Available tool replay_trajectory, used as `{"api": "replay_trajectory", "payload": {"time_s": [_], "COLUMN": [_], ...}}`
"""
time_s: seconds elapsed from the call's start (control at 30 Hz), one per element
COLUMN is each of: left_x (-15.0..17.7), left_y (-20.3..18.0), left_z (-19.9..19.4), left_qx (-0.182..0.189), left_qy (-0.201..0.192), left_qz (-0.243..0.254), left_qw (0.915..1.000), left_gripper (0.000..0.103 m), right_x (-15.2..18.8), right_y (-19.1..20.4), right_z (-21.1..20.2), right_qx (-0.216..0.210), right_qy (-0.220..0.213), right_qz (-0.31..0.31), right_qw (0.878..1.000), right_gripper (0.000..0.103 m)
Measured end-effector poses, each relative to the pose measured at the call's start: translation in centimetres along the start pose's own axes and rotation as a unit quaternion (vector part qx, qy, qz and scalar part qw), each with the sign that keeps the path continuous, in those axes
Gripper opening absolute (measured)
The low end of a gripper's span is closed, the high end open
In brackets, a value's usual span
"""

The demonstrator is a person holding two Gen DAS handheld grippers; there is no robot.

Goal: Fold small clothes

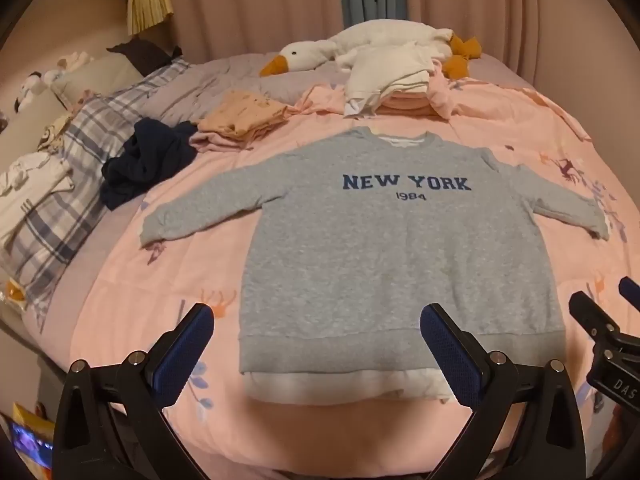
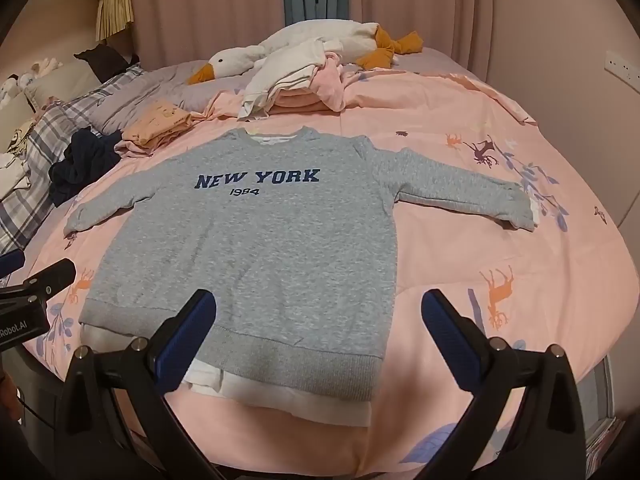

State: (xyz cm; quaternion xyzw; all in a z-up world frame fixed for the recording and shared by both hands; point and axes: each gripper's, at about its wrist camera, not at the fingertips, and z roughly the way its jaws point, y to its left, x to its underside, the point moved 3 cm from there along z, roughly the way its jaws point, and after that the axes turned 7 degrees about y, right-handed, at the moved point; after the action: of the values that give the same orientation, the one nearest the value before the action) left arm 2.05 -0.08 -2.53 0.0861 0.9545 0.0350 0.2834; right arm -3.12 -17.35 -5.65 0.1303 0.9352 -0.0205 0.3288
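Grey "NEW YORK" fleece sweatshirt [image 1: 384, 248] spread flat, sleeves out, for folding; left gripper [image 1: 316, 344] and right gripper [image 2: 320, 332] poised near its hem — fingers wide apart, nothing held.

Sweatshirt [image 1: 380, 248] lies flat at frame centre on the bed [image 1: 500, 128], sleeves spread. Folded clothes [image 1: 244, 118] and crumpled garment [image 1: 148, 160] sit upper left; plush goose [image 1: 360, 46] behind, clothes stack [image 1: 394, 84] before it.
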Motion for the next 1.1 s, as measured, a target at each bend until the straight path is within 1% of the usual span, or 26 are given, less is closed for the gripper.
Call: {"api": "replay_trajectory", "payload": {"time_s": [0.03,0.07,0.1,0.13,0.2,0.4,0.53,0.73,1.1], "left_x": [0.0,0.0,-0.3,0.0,0.2,0.4,0.4,0.4,0.3], "left_y": [0.0,0.2,0.2,-0.3,0.4,0.6,0.6,0.7,0.7], "left_z": [0.1,-0.4,-0.3,-0.3,-0.1,0.1,0.3,0.4,0.6], "left_qx": [0.000,0.002,0.002,-0.005,0.007,0.014,0.020,0.030,0.028], "left_qy": [0.003,-0.003,0.002,-0.001,0.000,0.005,0.011,0.016,0.020], "left_qz": [-0.001,-0.006,-0.004,-0.003,-0.009,-0.012,-0.011,-0.014,-0.013], "left_qw": [1.0000,1.0000,1.0000,1.0000,0.9999,0.9998,0.9997,0.9993,0.9993], "left_gripper": [0.102,0.102,0.102,0.102,0.102,0.102,0.102,0.102,0.102], "right_x": [0.0,0.0,0.0,0.0,0.0,0.3,-0.1,-0.2,-0.3], "right_y": [0.0,0.0,0.0,0.1,0.0,0.1,0.0,0.0,0.1], "right_z": [-0.1,-0.1,-0.2,-0.2,-0.2,-0.6,-0.8,-0.9,-1.0], "right_qx": [0.002,0.003,0.003,0.004,0.008,0.017,0.022,0.022,0.024], "right_qy": [-0.006,-0.006,-0.007,-0.004,-0.005,-0.005,-0.006,-0.008,-0.010], "right_qz": [0.000,0.001,0.001,-0.002,-0.001,0.000,-0.003,-0.004,-0.006], "right_qw": [1.000,1.000,1.000,1.000,1.000,1.000,1.000,1.000,1.000], "right_gripper": [0.103,0.103,0.103,0.103,0.103,0.103,0.103,0.103,0.103]}}
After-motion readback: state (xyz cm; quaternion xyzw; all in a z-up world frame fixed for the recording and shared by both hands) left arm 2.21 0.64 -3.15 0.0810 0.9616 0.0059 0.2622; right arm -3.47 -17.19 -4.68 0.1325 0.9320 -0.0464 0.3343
